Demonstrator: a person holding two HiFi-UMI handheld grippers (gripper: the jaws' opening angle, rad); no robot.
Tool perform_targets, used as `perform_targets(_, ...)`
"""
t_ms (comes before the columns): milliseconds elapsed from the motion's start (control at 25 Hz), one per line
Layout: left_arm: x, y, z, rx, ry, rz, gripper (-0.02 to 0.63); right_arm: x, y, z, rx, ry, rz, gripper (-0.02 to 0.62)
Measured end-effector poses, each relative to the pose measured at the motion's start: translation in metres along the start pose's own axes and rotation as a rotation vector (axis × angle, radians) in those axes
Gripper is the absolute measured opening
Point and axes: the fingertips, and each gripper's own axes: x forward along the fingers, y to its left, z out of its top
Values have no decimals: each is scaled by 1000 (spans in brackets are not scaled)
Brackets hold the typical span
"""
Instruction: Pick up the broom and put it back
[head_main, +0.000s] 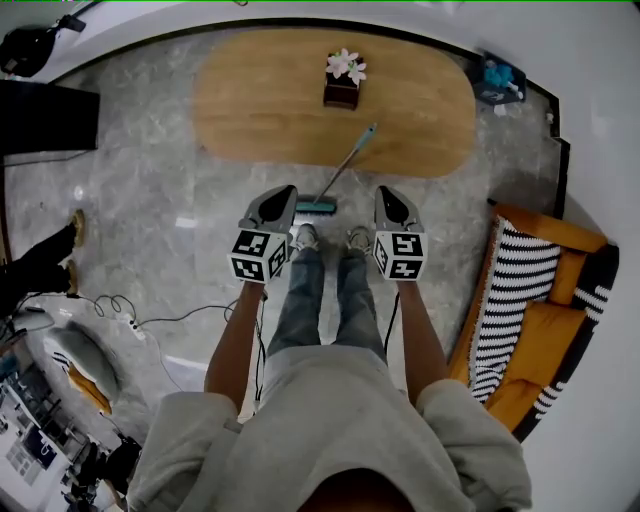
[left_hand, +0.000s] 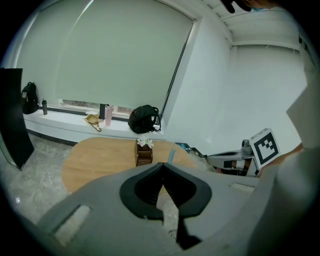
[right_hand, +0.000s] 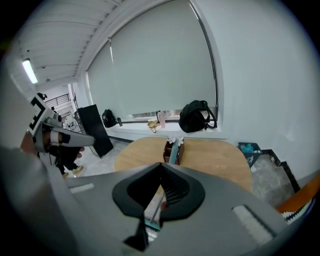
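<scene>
The broom (head_main: 340, 172) has a teal handle and leans against the front edge of the oval wooden table (head_main: 260, 100), its teal head on the floor just ahead of the person's shoes. My left gripper (head_main: 284, 192) hangs just left of the broom head and my right gripper (head_main: 389, 192) just right of it; both are shut and hold nothing. In the left gripper view the closed tips (left_hand: 162, 164) point at the table, with the handle (left_hand: 170, 154) just beyond. In the right gripper view the broom head (right_hand: 152, 221) shows below the closed tips (right_hand: 161, 164).
A dark box of flowers (head_main: 342, 82) stands on the table. An orange sofa with striped cushions (head_main: 540, 300) lines the right wall. Cables (head_main: 130, 322) trail over the floor at left, near another person's legs (head_main: 40, 262). A black backpack (left_hand: 144, 119) sits on the windowsill.
</scene>
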Motion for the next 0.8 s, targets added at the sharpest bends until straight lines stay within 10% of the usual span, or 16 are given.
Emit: perform_targets(800, 13, 7, -49, -57, 53, 6, 3, 41, 6, -40, 343, -40, -28, 0)
